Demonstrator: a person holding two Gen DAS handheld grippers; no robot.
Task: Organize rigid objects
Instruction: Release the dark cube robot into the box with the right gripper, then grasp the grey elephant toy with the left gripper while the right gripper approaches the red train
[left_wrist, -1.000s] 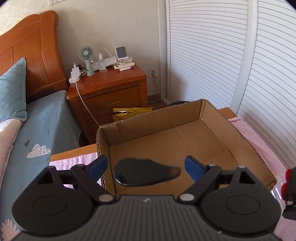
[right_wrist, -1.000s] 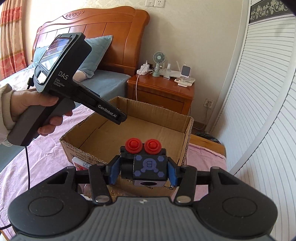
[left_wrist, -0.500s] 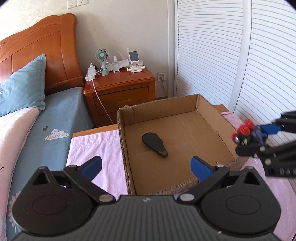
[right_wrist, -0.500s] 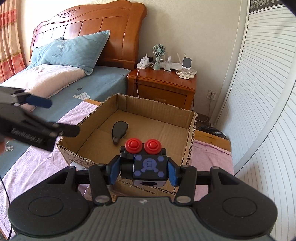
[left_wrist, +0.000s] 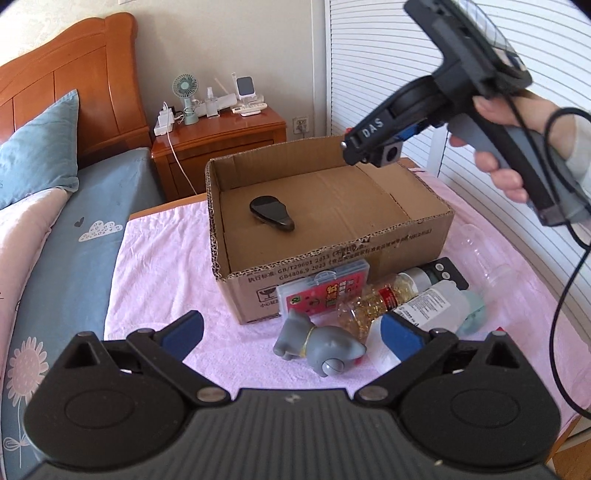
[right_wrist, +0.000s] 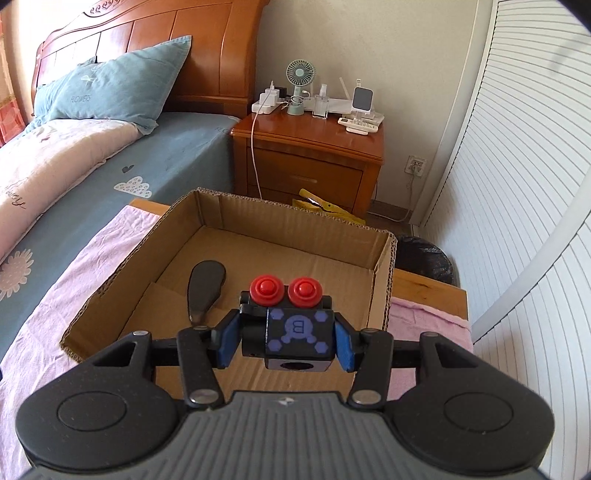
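An open cardboard box (left_wrist: 413, 242) stands on a pink cloth; a black teardrop-shaped object (left_wrist: 271, 213) lies inside it, also seen in the right wrist view (right_wrist: 205, 286). My right gripper (right_wrist: 286, 341) is shut on a black toy cube with two red buttons (right_wrist: 295, 330), held above the box's (right_wrist: 384, 258) near right part. In the left wrist view the right gripper (left_wrist: 388, 147) hangs over the box's far right corner. My left gripper (left_wrist: 291, 334) is open and empty, above a grey toy figure (left_wrist: 321, 349) in front of the box.
In front of the box lie a red-labelled plastic case (left_wrist: 325, 291), a bottle of yellow capsules (left_wrist: 373, 302), a white bottle (left_wrist: 432, 302), a black remote (left_wrist: 448, 273) and a clear bottle (left_wrist: 487, 258). A bed (right_wrist: 74, 177) lies left, a wooden nightstand (right_wrist: 310, 162) behind, slatted doors (right_wrist: 517, 184) right.
My left gripper has pulled back from over the box to the pile in front of it. My right gripper has carried the toy cube forward over the box.
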